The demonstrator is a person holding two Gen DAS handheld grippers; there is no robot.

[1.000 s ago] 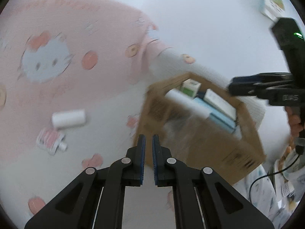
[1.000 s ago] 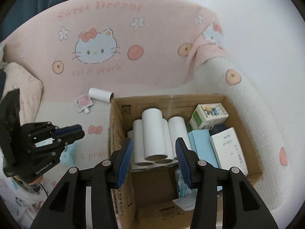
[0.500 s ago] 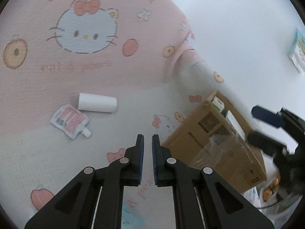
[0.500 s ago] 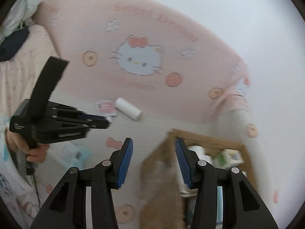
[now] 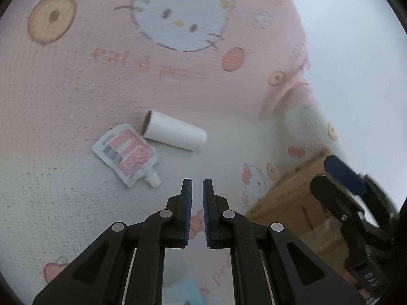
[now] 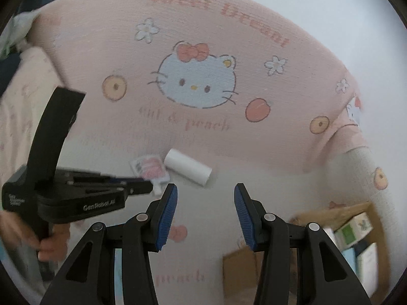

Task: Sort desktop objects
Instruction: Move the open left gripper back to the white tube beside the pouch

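A white paper roll (image 5: 175, 133) (image 6: 188, 166) lies on the pink-and-white cartoon blanket (image 5: 76, 81) (image 6: 203, 25), with a flat pink-and-white spout pouch (image 5: 127, 153) (image 6: 150, 167) touching its left end. My left gripper (image 5: 197, 185) hovers just short of the pouch, its blue pads nearly together with nothing between them. In the right wrist view the left gripper (image 6: 150, 186) reaches in from the left, its tip over the pouch's spout. My right gripper (image 6: 206, 190) stands partly open and empty, a little short of the roll.
A brown cardboard box (image 5: 287, 203) (image 6: 356, 228) sits at the lower right, holding small cartons and packets. The right gripper (image 5: 340, 175) shows at the right edge of the left wrist view. A light blue packet (image 5: 183, 292) lies below my left fingers. A hand (image 6: 51, 246) holds the left tool.
Both grippers have swung left, away from the cardboard box, and dropped toward the roll and pouch, which now look larger and nearer. Neither gripper's opening has changed.
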